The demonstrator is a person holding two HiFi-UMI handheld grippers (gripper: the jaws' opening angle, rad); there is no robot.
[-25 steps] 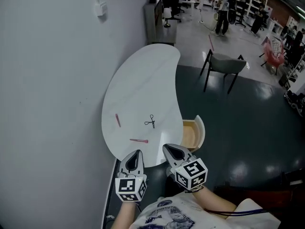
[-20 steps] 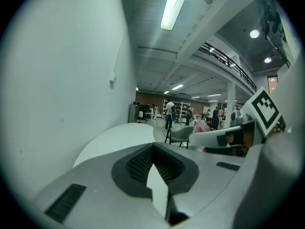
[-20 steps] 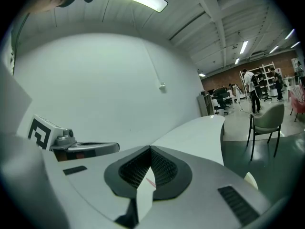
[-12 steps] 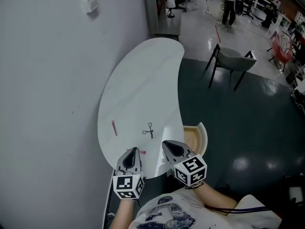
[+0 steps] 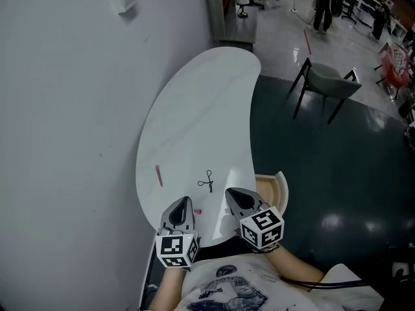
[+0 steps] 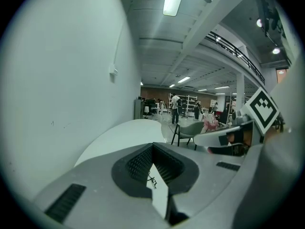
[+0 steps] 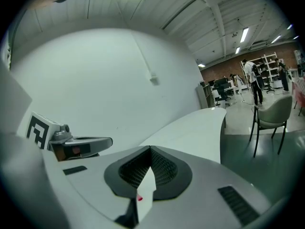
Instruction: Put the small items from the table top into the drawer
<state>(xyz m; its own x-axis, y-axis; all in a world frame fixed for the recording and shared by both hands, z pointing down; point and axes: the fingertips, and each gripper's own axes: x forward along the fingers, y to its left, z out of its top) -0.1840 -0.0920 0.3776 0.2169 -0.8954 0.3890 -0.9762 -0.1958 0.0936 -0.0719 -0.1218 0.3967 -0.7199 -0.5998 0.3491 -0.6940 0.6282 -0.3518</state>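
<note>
**Q:** Looking steeply down in the head view, what filled the frame?

**A:** A white, bean-shaped tabletop [image 5: 201,109] ran from lower centre to upper centre, against a pale wall [image 5: 65,109] on the left. A grey chair [image 5: 331,83] stood on the dark floor at upper right.

**Q:** Where were the small items?

**A:** All lay on the near end of the tabletop. A pink stick [image 5: 159,175] sat at lower left, near the wall-side edge. A small black scissors-shaped item [image 5: 207,181] lay to its right, well apart from it. A second pink piece [image 5: 197,211] showed just beside the left gripper [image 5: 183,202], mostly hidden.

**Q:** And the drawer?

**A:** The drawer [image 5: 279,185] stood pulled open at the tabletop's lower right edge, just beside the right gripper [image 5: 231,194]. Its wooden inside looked bare.

**Q:** What were the jaws doing?

**A:** Both grippers hung over the near edge, side by side. Each gripper view showed its jaws closed tip to tip, holding nothing.
</note>
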